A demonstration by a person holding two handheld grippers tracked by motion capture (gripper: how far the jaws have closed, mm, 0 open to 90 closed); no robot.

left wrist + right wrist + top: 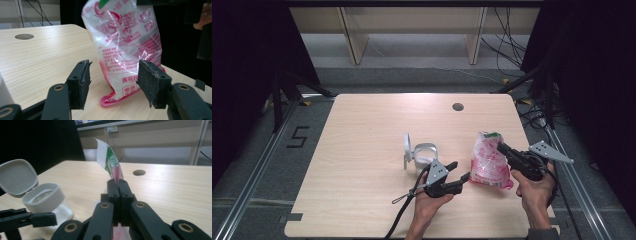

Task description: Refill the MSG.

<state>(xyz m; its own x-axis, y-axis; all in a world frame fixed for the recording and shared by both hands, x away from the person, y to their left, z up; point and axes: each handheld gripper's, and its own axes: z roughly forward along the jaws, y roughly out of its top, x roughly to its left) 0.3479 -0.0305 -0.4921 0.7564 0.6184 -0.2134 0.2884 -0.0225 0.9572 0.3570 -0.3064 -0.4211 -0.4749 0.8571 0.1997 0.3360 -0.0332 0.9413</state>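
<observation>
Your left gripper [112,82], its rough black pads spread apart, faced the crinkled pink-and-white plastic bag [125,45]. Your right gripper [117,187] pinched that bag's top edge. Left of the bag stood a round white container [426,153], its hinged lid raised.

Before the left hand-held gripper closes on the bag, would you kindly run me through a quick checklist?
1. Right hand-held gripper shut on the bag's top edge: ok.
2. Left hand-held gripper open, wide enough for the bag's lower end: ok.
3. Pink-and-white bag between the left jaws, pads not touching: ok.
4. Bag's base resting on the table: ok.
5. White container with lid flipped open, apart from the bag: ok.
6. Bag sealed: cannot tell.
</observation>
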